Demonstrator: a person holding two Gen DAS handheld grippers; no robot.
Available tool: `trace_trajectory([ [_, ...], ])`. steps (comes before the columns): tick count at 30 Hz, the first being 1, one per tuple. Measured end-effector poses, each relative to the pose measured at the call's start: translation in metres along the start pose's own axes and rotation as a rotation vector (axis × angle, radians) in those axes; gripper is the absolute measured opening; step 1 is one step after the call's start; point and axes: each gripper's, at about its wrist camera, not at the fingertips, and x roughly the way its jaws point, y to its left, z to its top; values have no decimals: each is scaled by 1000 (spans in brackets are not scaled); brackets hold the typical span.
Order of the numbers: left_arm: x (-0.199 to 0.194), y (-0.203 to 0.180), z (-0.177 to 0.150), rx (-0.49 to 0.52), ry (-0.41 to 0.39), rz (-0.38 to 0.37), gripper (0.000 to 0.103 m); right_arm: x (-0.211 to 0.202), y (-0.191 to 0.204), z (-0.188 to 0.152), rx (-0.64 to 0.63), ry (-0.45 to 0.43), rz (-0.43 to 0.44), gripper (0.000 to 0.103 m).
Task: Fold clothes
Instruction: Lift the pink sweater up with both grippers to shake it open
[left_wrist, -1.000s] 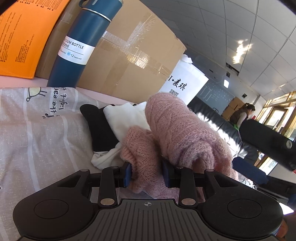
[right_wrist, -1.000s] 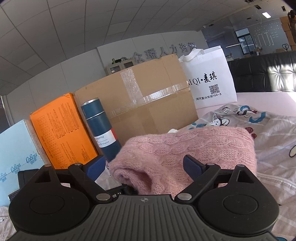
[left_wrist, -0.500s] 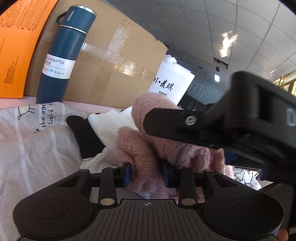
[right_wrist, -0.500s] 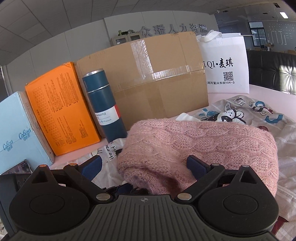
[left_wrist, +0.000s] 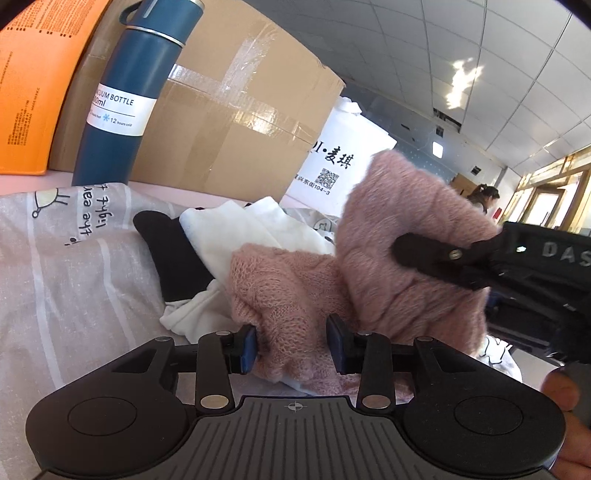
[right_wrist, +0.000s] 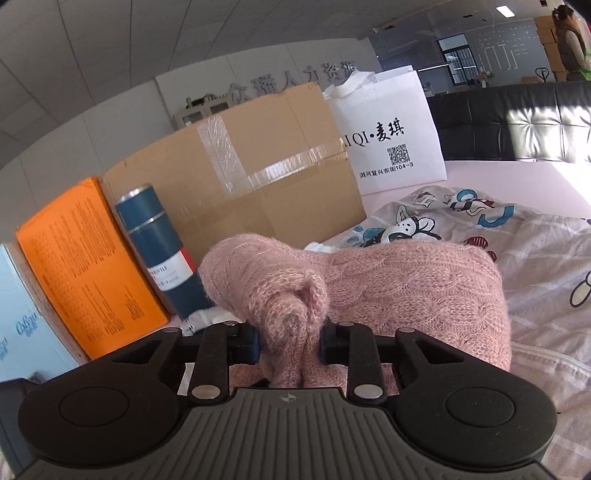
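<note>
Now two grippers' jaws pinch one pink sweater (left_wrist: 406, 236), each having just closed.

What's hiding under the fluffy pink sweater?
Under the pink sweater a white garment and a black garment poke out, lying on the printed grey sheet. How far they reach beneath is covered by the sweater.

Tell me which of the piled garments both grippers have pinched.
The pink knit sweater: the left gripper and right gripper each clamp a fold of it. The white garment and black garment behind it lie untouched.
</note>
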Motion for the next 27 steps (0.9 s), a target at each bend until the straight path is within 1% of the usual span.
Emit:
trace_trajectory([
  [3,-2,2,1,-8,-18,-5,19,-25,-1,11,35,-77,27,24],
  [6,-8,-2,1,13,-54,-4,17,-52,-2,19,67,-149,48,24],
  [10,-26,-11,1,66,-138,22,16,-91,-5,27,122,-247,70,24],
  [12,-39,-14,3,73,-185,29,16,-113,-8,30,146,-295,89,24],
  [15,-61,-20,6,84,-252,46,15,-141,-11,32,157,-342,112,24],
  [19,-92,-23,11,92,-316,66,13,-168,-13,33,155,-371,156,24],
  [22,-115,-22,8,93,-325,92,12,-180,-11,30,160,-375,211,23],
  [23,-121,-21,6,91,-325,99,11,-181,-8,29,161,-367,227,22],
  [27,-160,-15,3,95,-364,148,11,-182,9,21,141,-336,273,20],
])
